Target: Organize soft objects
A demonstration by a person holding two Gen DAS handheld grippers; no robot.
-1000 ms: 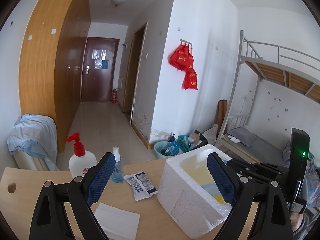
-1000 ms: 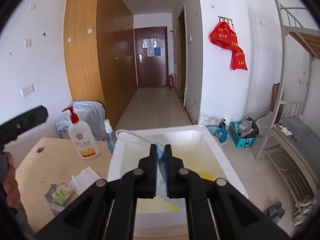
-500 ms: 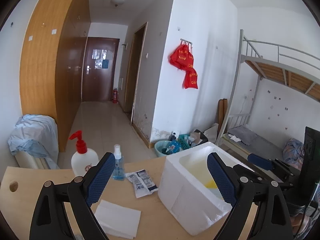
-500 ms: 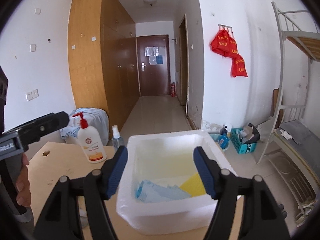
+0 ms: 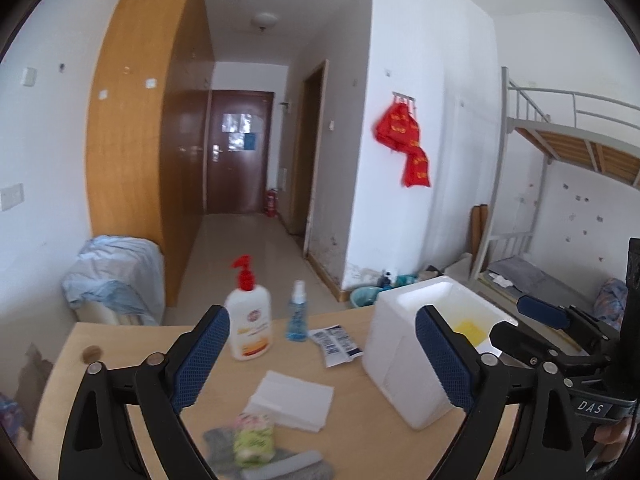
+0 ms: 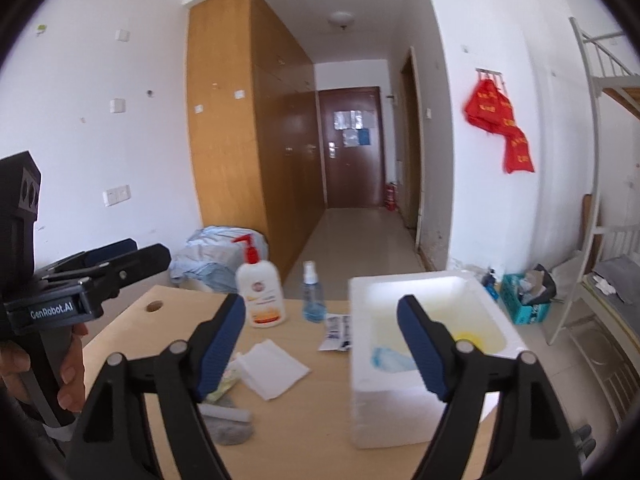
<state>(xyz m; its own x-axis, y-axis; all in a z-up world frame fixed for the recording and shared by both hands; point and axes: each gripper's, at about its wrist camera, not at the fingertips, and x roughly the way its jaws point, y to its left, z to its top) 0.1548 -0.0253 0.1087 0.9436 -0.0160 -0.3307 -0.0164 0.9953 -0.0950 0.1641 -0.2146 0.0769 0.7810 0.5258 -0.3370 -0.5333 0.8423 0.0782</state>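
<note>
Both grippers spread wide, nothing held.

My right gripper [image 6: 320, 340] has just been opening, with nothing between its fingers; my left gripper [image 5: 322, 360] gapes too. The foam box [image 6: 404, 412] sits at the counter [image 6: 316, 432] right edge, blue cloth [image 6: 386, 356] inside. Tissue stack [image 6: 272, 368] and grey sock [image 6: 232, 428] lie lower left, bare wood between.

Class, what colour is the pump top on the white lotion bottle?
Red, clearest in the left wrist view.
</note>
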